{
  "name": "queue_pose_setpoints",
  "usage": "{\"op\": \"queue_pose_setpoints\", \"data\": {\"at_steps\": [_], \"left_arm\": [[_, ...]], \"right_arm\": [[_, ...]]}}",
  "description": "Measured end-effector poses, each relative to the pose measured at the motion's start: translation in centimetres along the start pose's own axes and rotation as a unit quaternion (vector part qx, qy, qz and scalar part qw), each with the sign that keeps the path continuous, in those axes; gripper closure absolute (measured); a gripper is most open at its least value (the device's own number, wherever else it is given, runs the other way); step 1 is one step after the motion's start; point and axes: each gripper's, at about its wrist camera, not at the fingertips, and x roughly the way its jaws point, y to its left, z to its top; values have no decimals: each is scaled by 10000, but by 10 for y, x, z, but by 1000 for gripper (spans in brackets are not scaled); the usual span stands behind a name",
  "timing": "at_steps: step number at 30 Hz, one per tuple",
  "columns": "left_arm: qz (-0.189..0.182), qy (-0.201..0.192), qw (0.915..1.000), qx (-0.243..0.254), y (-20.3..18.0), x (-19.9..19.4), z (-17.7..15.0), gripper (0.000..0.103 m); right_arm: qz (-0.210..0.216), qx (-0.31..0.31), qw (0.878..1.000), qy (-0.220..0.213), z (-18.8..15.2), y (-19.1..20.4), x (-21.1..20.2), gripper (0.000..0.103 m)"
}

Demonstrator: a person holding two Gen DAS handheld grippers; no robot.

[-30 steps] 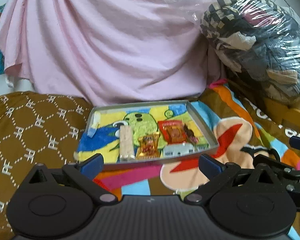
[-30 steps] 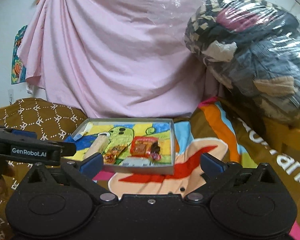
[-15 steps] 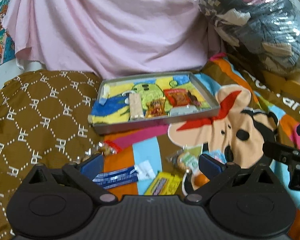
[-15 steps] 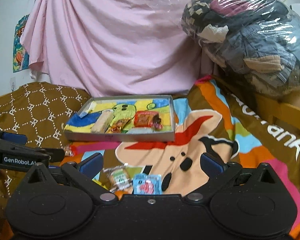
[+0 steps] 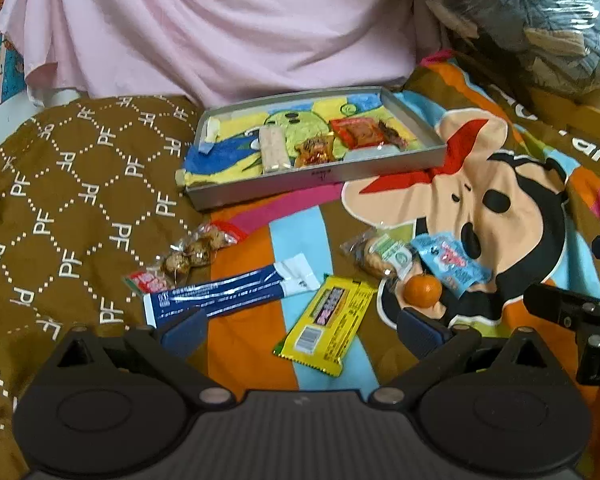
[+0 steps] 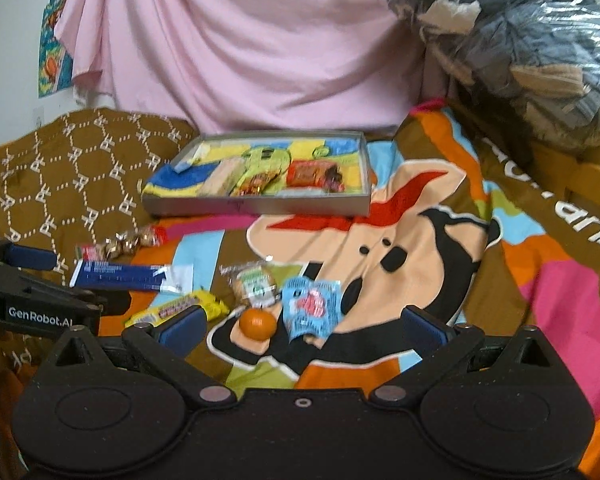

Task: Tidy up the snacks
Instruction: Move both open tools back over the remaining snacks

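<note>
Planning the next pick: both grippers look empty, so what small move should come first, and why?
Probably lower the open right gripper onto the orange: it lies loose on the blanket nearest its fingers, outside the tray.

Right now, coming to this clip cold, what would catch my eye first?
Probably the loose snacks on the bright cartoon blanket: a small orange, a yellow candy bar left of it, and a long blue packet further left. Behind them sits a grey tray lined with a colourful towel, already holding several wrapped snacks. Both grippers hover open in front of the pile, holding nothing.
</note>
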Motion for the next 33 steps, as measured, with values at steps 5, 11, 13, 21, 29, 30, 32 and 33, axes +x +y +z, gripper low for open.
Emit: {"op": "queue_pose_setpoints", "data": {"at_steps": [5, 11, 13, 21, 29, 30, 32, 33], "left_arm": [[41, 159, 9999, 0, 3, 9, -6, 0], [65, 307, 9995, 25, 6, 19, -13, 0], [74, 361, 9993, 23, 7, 22, -15, 0], [95, 499, 9987, 31, 10, 38, -16, 0], [57, 545, 9983, 179, 5, 55, -14, 0], [58, 548, 9982, 221, 5, 58, -14, 0], [70, 571, 9979, 287, 4, 63, -13, 0], [79, 583, 9978, 313, 4, 66, -12, 0]], "right_arm": [[74, -62, 9996, 269, -8, 2, 12, 1], [148, -122, 9987, 482, -14, 6, 22, 1], [173, -152, 9982, 545, -15, 7, 25, 1], [192, -323, 9969, 698, -15, 7, 37, 1], [72, -430, 9967, 686, -13, -2, 56, 1], [107, -401, 9969, 675, -13, -3, 58, 1], [202, -338, 9972, 641, -11, -5, 63, 1], [245, -335, 9972, 630, -10, -5, 66, 1]]}}
